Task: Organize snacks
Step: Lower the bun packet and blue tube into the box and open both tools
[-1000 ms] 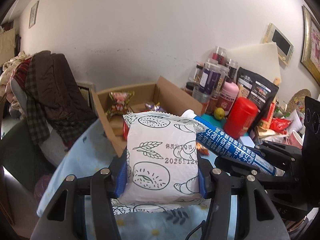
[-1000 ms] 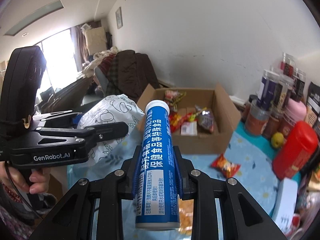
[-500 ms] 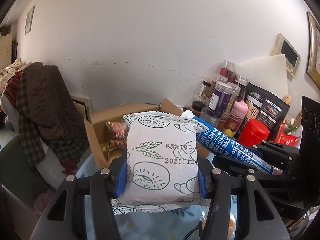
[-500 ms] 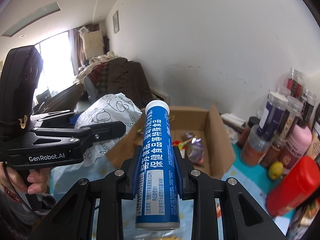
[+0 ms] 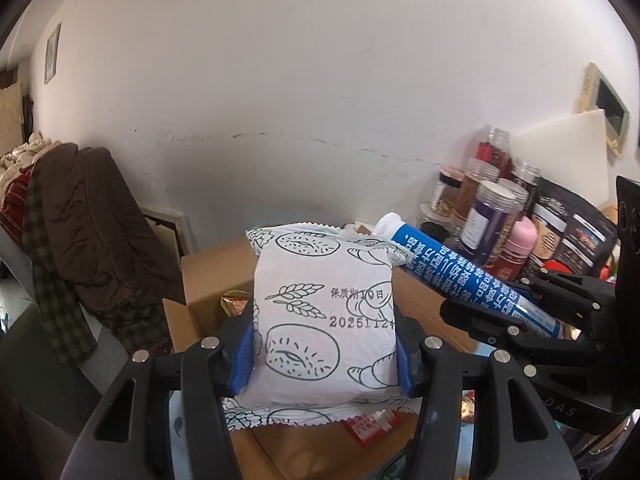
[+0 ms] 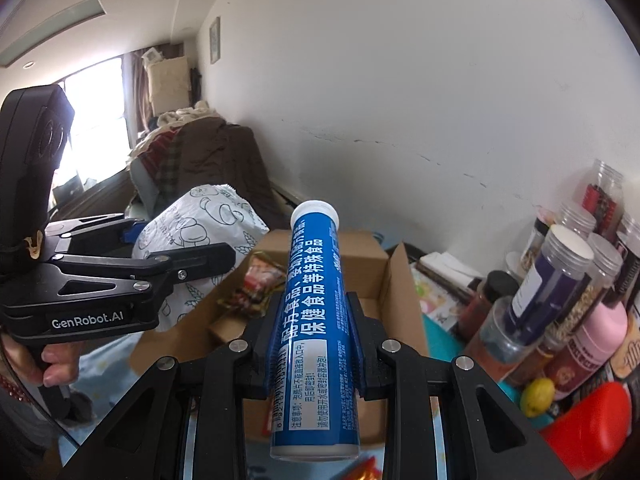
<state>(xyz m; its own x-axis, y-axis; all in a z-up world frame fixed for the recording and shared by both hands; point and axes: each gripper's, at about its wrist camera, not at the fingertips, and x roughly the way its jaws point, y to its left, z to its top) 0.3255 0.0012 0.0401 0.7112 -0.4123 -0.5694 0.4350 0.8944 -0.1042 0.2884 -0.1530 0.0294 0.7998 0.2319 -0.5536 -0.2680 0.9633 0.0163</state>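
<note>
Both grippers have travelled toward the cardboard box (image 6: 396,280) since a second ago, so the box now fills the space right below and ahead of them, where before it sat farther off near the wall. Each load is unchanged in its grip.

Clamped in the left gripper (image 5: 324,352) is a white snack packet (image 5: 324,312) printed with bread drawings and a date stamp; the blue pads press its two sides and it stands upright, over the near-left part of the box. From the right wrist view that gripper (image 6: 192,256) and its packet (image 6: 200,224) show at the left, with a hand (image 6: 52,360) on the grip below.

Narrowly closed, the right gripper (image 6: 314,336) squeezes a blue tube (image 6: 312,320) with a white cap, which points forward and up over the open box. From the left wrist view the same tube (image 5: 460,272) slants just beside the packet's right edge.

Inside the box lie red and gold wrapped snacks (image 6: 256,284). Along the tabletop's right edge, by the wall, stand clear lidded jars (image 6: 560,280), a pink bottle (image 6: 592,340), a red canister (image 6: 592,432) and a small yellow fruit (image 6: 538,396).
</note>
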